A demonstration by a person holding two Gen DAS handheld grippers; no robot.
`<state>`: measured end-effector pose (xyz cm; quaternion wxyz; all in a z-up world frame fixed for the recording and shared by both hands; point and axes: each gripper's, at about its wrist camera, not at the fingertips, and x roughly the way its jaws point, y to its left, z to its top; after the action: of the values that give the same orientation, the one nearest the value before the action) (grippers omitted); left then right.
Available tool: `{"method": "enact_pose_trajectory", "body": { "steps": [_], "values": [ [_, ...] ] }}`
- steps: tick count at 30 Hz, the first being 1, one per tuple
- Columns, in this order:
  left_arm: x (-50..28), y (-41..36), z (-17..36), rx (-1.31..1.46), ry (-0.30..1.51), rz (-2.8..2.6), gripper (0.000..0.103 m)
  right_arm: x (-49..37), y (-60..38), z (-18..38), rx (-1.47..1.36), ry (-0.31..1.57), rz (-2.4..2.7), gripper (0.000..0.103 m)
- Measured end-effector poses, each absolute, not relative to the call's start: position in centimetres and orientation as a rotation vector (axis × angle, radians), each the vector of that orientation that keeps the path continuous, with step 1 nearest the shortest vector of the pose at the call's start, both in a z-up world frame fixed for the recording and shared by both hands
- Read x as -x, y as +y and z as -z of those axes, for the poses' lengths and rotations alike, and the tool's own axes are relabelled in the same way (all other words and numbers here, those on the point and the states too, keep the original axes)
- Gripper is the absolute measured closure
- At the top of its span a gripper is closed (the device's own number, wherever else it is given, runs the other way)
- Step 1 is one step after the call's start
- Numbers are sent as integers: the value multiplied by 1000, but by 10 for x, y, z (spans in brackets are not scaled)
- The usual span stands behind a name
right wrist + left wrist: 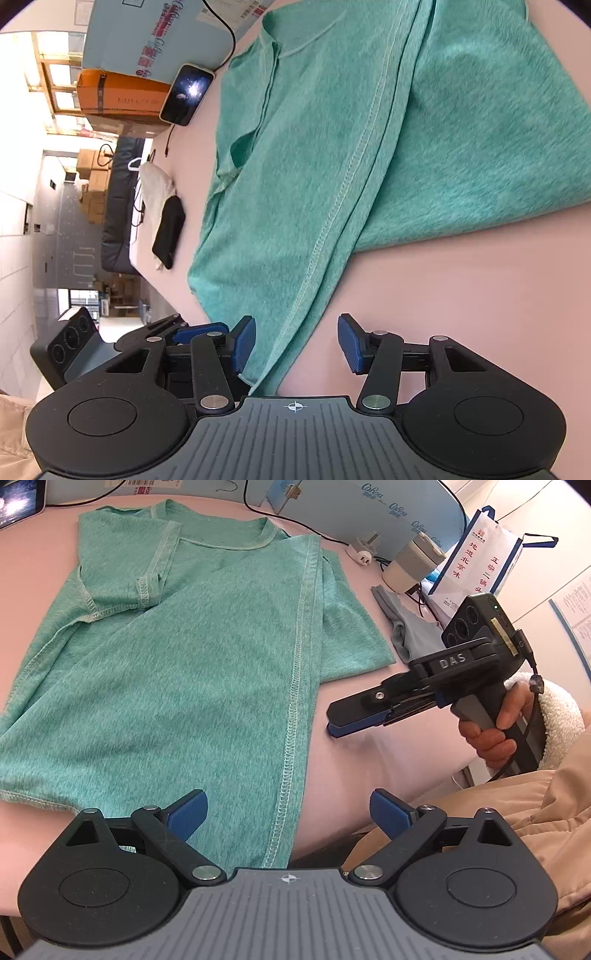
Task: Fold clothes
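A pink table (340,760) carries the work, and on it a green T-shirt (166,672) is spread, inside out to judge by the raised stitching. One side panel has been laid over the middle, so that a long stitched seam (299,664) runs down the garment, and a sleeve (122,572) is seen folded in near the collar. The lower end of the shirt reaches the near edge of the table, where the hem (258,373) lies just in front of both tools.

The step in hand is judged to be the lengthwise fold: one side appears done, and a fresh hold on the bottom of the shirt is being prepared.

The left gripper (291,812) is held spread wide above the lower cloth, with nothing between its blue pads (188,816). The right gripper (295,343) is partly spread; the hem corner lies between its jaws, but no pinch on it is seen. In the left view the right gripper is seen side-on, just beside the shirt's edge, held by a hand (491,727).

For the next move, both hem corners would need to be pinched cleanly, through every layer, and then lifted evenly toward the collar so that the folded panel is not dragged open.
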<state>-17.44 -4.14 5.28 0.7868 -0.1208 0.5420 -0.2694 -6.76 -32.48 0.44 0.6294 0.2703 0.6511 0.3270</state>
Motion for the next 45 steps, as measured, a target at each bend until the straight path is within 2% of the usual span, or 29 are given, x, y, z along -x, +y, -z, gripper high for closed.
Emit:
{"method": "enact_pose_trajectory", "body": {
  "steps": [6, 8, 9, 10, 19, 29, 32, 35, 41, 45],
  "values": [
    [179, -35, -48, 311, 1178, 555, 7, 69, -315, 9, -700, 1476, -663, 57],
    [179, -36, -49, 304, 1168, 545, 7, 67, -313, 12, -704, 1476, -647, 73],
    [179, -36, -50, 299, 1160, 539, 7, 67, -312, 15, -693, 1482, -629, 96],
    [180, -36, -51, 291, 1150, 532, 7, 67, -311, 18, -690, 1487, -614, 101],
    [185, -42, -62, 139, 1011, 489, 5, 49, -293, 12, -931, 1462, -684, 101],
    [172, -93, -55, -264, 919, 328, 5, 15, -255, 18, -1081, 1499, -704, 101],
    [161, -101, -45, -373, 933, 262, 7, 11, -250, 17, -1140, 1497, -710, 101],
    [159, -107, -44, -458, 910, 247, 15, 9, -250, 22, -1222, 1505, -700, 101],
    [168, -107, -46, -503, 907, 278, 15, 4, -258, 26, -1317, 1443, -637, 100],
    [182, -112, -48, -596, 843, 297, 15, -6, -257, 29, -1325, 1417, -592, 100]
  ]
}}
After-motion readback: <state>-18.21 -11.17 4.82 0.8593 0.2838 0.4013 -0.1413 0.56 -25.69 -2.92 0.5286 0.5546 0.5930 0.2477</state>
